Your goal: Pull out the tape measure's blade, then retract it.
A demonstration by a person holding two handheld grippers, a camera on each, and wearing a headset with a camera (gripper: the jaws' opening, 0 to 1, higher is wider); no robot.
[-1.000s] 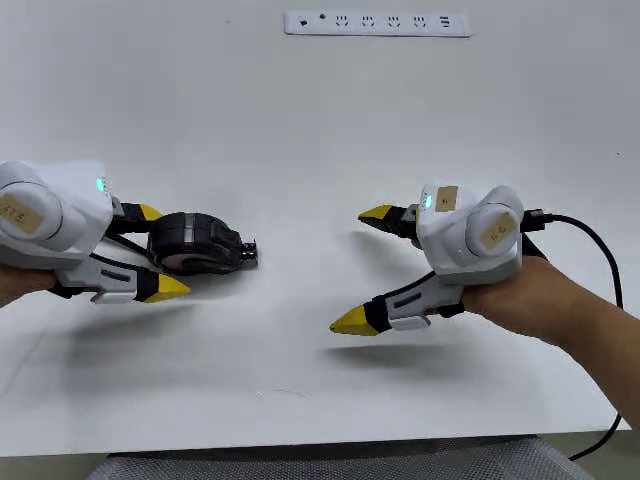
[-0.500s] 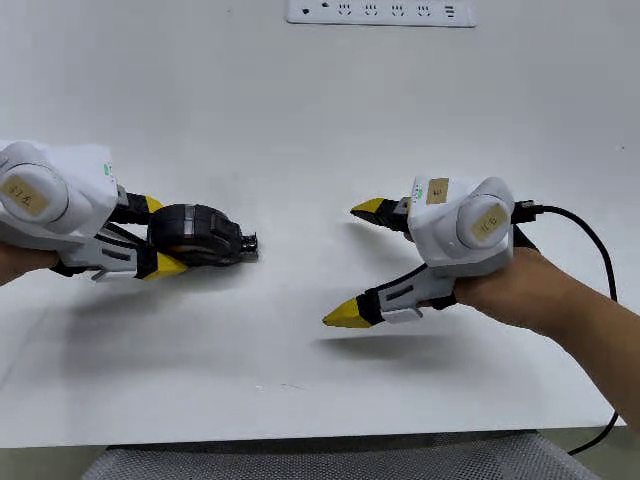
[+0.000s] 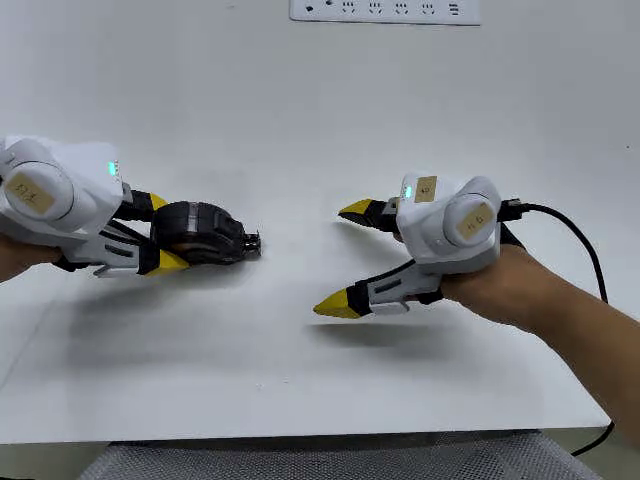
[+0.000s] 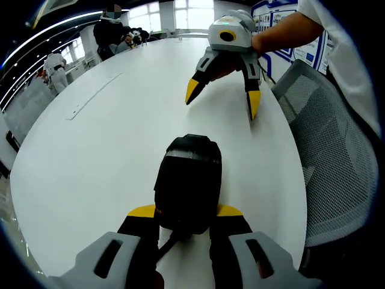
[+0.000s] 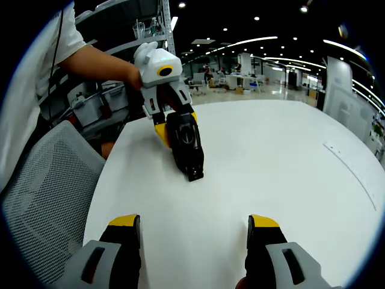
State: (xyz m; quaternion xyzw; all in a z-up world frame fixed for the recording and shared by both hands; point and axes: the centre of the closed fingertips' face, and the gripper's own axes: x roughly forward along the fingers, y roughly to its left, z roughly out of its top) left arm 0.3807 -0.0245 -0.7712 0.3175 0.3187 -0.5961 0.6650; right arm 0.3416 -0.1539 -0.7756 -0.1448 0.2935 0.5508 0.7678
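Table (image 3: 300, 120) with a power strip (image 3: 385, 10) at its far edge, where the right gripper (image 3: 345, 260), wide open and empty, has edged nearer the left gripper (image 3: 160, 233), now clamped on the tape measure (image 3: 205, 232) resting there.

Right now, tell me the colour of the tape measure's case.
The tape measure is black; the left gripper view shows it best.

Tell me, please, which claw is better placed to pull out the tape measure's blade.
The right. The left claw is shut on the tape measure, the right claw is open and free, and the blade tip points toward it.
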